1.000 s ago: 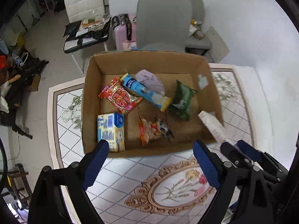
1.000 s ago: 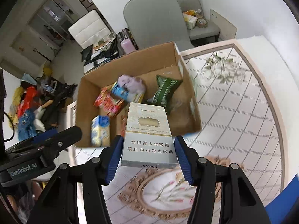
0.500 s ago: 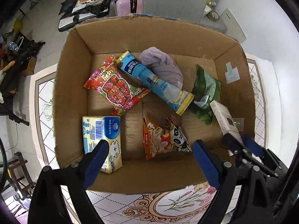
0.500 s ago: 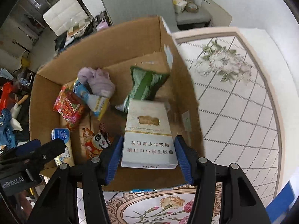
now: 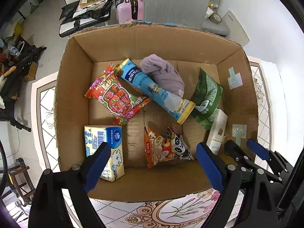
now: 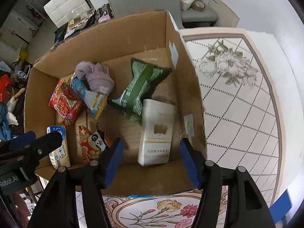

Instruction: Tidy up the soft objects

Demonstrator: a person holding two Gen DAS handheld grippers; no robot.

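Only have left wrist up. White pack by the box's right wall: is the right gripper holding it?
Observer: No. The right gripper has just been opening its jaws. The pack is between them, with a gap at each pad.
Operator: Is it settled on the floor of the box?
Observer: Cannot tell, the pack is blurred in the right wrist view. Its far end overlaps the green bag.
Operator: How does it lie?
Observer: Broad face up, lengthwise along the right wall of the box, printed end toward the gripper.
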